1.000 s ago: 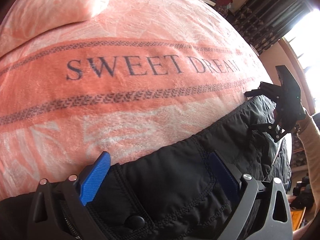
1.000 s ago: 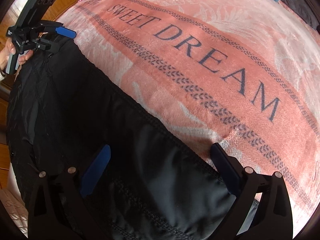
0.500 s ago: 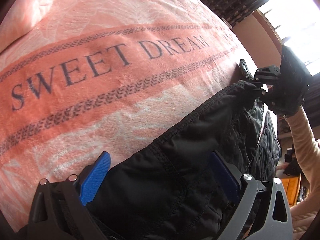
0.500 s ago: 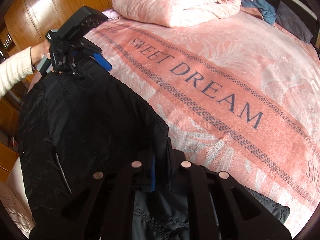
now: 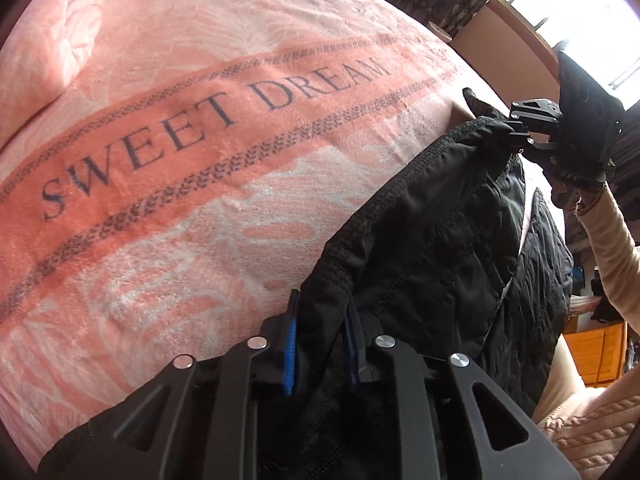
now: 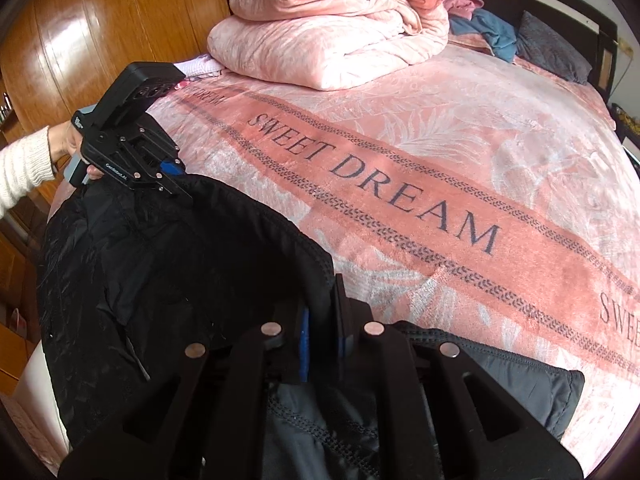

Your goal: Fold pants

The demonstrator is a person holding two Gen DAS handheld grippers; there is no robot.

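Black quilted pants (image 5: 432, 240) hang bunched, seams stitched.

bed (image 6: 500, 128) w/ pink-coral blanket (image 5: 168, 240) spread over it, leaf pattern, darker coral band across the middle reading "sweet dream" btwn two dotted grey stripes. black pants (image 6: 168, 248) lie on the near edge of the blanket, part draped over the side of the bed, waistband end bunched & raised off the surface. folded pink duvet (image 6: 332, 28) heaped on the blanket toward the far end. beside it some blue & pink clothes (image 6: 488, 28) in a loose pile, then a dark grey pillow (image 6: 552, 52) against the dark headboard (image 6: 560, 4).
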